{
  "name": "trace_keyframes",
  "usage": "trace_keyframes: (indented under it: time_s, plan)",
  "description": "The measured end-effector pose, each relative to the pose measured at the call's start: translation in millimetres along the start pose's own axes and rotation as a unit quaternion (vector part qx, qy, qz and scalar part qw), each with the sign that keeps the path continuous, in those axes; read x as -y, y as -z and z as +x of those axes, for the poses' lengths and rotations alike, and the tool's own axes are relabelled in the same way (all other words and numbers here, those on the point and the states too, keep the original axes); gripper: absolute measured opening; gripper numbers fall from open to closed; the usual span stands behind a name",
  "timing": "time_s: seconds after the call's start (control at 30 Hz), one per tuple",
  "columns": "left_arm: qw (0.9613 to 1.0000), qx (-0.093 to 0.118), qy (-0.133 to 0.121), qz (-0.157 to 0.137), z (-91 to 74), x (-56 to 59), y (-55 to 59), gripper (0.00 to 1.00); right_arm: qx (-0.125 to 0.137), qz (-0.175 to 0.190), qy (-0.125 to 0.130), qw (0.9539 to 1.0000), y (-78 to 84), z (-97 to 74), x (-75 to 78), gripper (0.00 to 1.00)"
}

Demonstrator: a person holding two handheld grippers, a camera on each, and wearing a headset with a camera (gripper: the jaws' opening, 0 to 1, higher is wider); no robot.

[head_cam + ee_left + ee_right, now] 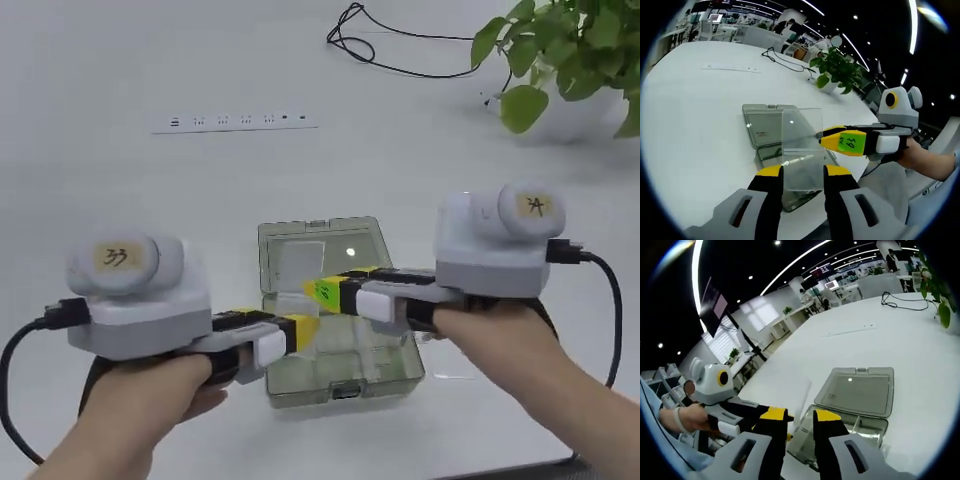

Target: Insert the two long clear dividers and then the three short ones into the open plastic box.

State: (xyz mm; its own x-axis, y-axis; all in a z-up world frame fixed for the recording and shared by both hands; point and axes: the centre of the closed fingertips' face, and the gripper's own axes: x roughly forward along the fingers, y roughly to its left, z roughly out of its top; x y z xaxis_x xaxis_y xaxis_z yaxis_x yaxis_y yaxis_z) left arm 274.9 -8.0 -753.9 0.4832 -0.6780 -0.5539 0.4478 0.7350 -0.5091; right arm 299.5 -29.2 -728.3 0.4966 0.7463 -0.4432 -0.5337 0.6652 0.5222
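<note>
Currently the left gripper (300,332) and the right gripper (325,292) meet over the open box (300,390), which sits on the white bench (150,200) near its front edge. The box's lid (320,250) lies folded back flat on the far side, away from the person.

From the left gripper view, a clear divider (801,145) stands upright between that gripper's two yellow-tipped jaws. The jaws press against its two side edges near the bottom, so the left gripper is clamped on it. The divider hangs above the box, not yet seated inside. The right gripper comes in from the right in that view, and its yellow tip touches the divider's right edge about halfway up.

From the right gripper view, the divider appears edge-on as a thin pale strip in the narrow gap between that gripper's jaws. I cannot tell whether those jaws pinch it or only bracket it.

A left hand (150,400) and a right hand (490,335) hold the grippers' grey handles, with a black lead trailing from each.

Farther back on the bench lie a white power strip (235,122) and a looped black cable (390,50). A leafy plant (560,50) stands at the far right corner.
</note>
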Motion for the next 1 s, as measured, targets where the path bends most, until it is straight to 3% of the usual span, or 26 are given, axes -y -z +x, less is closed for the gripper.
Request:
trace_keyframes:
  time_s: [0.2, 0.4, 0.7, 1.0]
  plan:
    - [1.0, 0.007, 0.001, -0.007, 2.7, 1.8, 1.5, 0.3, -0.014, 0.031, 0.009, 0.9994, 3.6, 3.9, 2.7, 0.12]
    - [0.9998, 0.015, 0.001, -0.015, 5.3, 3.2, 2.0, 0.3, -0.022, 0.024, 0.012, 0.9994, 6.7, 4.2, 2.6, 0.04]
    - [0.9987, 0.025, 0.004, -0.044, 9.1, 5.6, 6.0, 0.3, -0.042, 0.022, 0.012, 0.9988, 9.3, 4.1, -1.6, 0.02]
    - [0.9986, 0.026, 0.015, -0.043, 10.4, 7.8, 6.0, 0.31, -0.06, 0.024, 0.018, 0.9977, 11.2, 2.7, -0.9, 0.02]
